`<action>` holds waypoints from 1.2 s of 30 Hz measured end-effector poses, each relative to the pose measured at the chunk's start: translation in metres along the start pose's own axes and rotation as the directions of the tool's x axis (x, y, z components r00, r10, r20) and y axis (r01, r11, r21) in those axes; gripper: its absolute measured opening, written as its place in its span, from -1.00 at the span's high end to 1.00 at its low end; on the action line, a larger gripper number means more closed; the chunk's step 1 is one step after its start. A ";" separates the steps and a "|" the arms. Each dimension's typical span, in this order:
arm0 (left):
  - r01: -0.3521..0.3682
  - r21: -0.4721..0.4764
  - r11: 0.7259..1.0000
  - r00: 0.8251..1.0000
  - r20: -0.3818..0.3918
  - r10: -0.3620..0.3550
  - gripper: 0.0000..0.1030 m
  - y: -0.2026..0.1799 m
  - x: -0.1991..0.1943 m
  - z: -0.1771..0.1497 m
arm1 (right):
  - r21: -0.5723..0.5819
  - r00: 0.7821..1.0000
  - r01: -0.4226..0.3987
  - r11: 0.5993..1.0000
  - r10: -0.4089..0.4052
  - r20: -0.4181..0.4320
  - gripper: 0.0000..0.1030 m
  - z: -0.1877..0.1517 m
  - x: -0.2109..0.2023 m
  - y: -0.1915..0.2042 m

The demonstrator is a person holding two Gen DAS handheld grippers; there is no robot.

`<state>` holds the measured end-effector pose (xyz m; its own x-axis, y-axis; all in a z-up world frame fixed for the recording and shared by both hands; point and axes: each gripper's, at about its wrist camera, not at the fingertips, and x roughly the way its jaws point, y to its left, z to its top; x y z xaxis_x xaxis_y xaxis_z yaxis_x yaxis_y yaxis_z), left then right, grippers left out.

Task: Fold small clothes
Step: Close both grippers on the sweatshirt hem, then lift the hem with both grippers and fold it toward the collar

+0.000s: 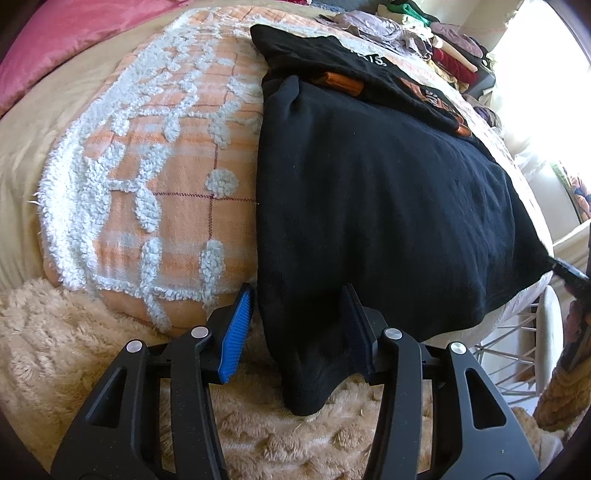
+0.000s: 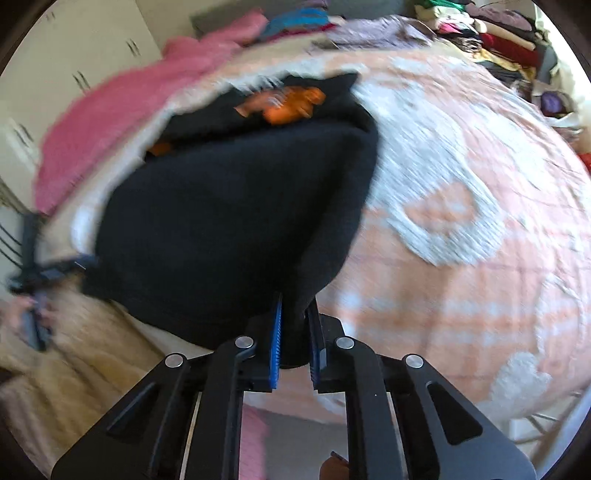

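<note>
Spread over the bed is an orange checked blanket with raised white tufted patterns (image 1: 162,177), and on it lies the black knit garment with orange printed patches (image 1: 369,192); in the left wrist view the garment fills the picture from the centre out towards 2 o'clock, its orange patches up at 12 to 1 o'clock, and one corner hangs down off the blanket onto a beige fluffy throw (image 1: 74,369) at 6 o'clock. At 11 o'clock a pink quilted cover (image 1: 62,33) shows; at 1 o'clock a heap of mixed folded clothes (image 1: 443,48) lies against the bright window side.

The left gripper (image 1: 299,328) has its jaws spread wide, the blue ribbed pad at 7 o'clock clear of the cloth and the other pad pressed against the hanging corner, so it clasps nothing. At 3 o'clock, the far lower corner of the garment is drawn to a point where a dark tool tip meets it.

The right wrist view is blurred; there the garment (image 2: 229,214) sits from the centre towards 10 o'clock, and the right gripper (image 2: 295,350) is closed on a bunched fold of its black cloth, which stands pinched between the two blue pads at 6 o'clock. At 9 o'clock a hand (image 2: 26,314) grasps the other tool beside the garment's edge.
</note>
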<state>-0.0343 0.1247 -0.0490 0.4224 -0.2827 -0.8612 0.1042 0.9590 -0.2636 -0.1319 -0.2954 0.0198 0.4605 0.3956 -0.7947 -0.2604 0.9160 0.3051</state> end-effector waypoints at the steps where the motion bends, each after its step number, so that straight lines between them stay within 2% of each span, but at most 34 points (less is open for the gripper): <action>1: 0.003 -0.002 1.000 1.000 -0.001 -0.003 0.24 0.000 0.000 0.000 | 0.000 1.000 -0.018 1.000 0.018 0.017 0.80 0.003 -0.003 0.002; 3: 0.001 0.003 1.000 1.000 -0.004 -0.001 0.31 0.000 0.002 0.001 | 0.001 0.996 -0.052 0.999 0.052 0.068 0.81 0.013 -0.009 0.005; 6: 0.016 0.006 1.000 1.000 -0.007 -0.016 0.67 -0.002 0.001 0.000 | 0.013 0.989 -0.067 0.998 0.065 0.132 0.83 0.025 -0.018 0.004; 10: 0.024 0.014 1.000 1.000 0.015 -0.024 0.93 -0.009 -0.004 0.000 | 0.045 0.981 -0.067 0.997 0.058 0.183 0.85 0.036 -0.027 -0.006; 15: 0.060 -0.005 0.998 0.993 0.098 -0.059 0.94 -0.010 -0.029 0.007 | 0.095 0.968 -0.069 0.993 0.043 0.249 0.86 0.041 -0.040 -0.018; 20: 0.096 -0.028 0.995 0.977 0.192 -0.089 0.94 -0.004 -0.059 0.027 | 0.120 0.949 -0.084 0.989 0.043 0.311 0.86 0.044 -0.053 -0.025; 36: 0.134 -0.045 0.990 0.946 0.303 -0.114 0.94 -0.005 -0.091 0.068 | 0.100 0.880 -0.089 0.991 0.031 0.473 0.86 0.078 -0.090 -0.025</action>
<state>-0.0117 0.1470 0.0603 0.6608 -0.3702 -0.6529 0.1191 0.9106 -0.3957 -0.1004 -0.3484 0.1244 0.7991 0.4079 -0.4416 -0.2139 0.8794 0.4252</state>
